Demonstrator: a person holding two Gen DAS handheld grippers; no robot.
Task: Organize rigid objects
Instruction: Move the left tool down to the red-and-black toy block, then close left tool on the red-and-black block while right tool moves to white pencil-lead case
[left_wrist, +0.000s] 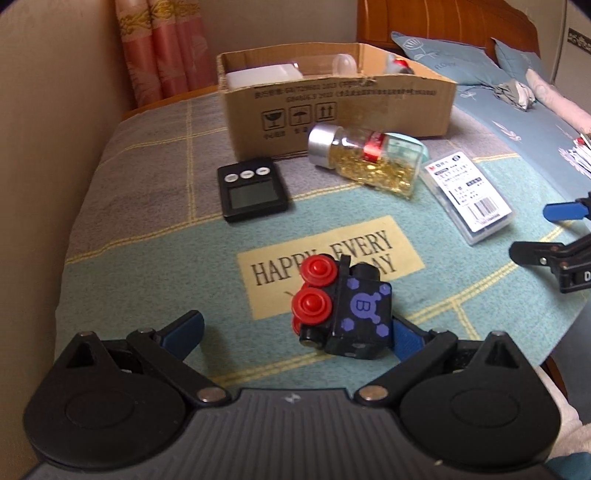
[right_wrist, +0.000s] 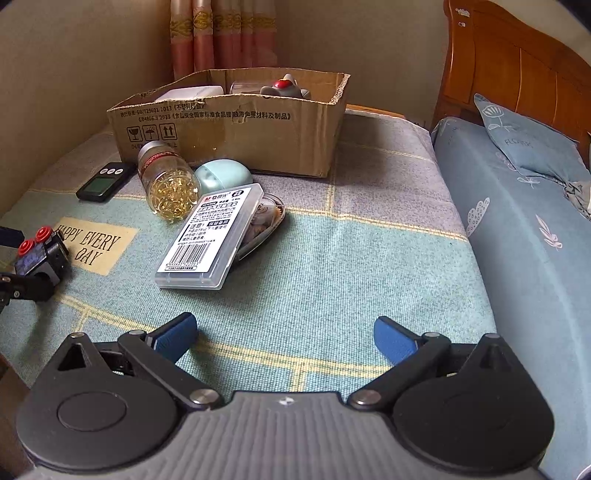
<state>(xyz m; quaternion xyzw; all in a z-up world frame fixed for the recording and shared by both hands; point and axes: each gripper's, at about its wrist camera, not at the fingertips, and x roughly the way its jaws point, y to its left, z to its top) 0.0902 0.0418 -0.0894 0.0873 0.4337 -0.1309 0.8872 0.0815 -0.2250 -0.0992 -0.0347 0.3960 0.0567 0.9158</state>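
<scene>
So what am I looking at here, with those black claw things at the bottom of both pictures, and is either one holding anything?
Those are two hand-held grippers, one in each of a person's hands; no robot. Each carries a camera that looks out along its blue fingers, so one picture comes from each.

The left gripper is open, with a black toy block with red knobs between its fingers, not clamped. The right gripper is open and holds nothing.

On the mat lie a timer, a jar of gold beads on its side, a clear case and a cardboard box that already holds a few things.
</scene>
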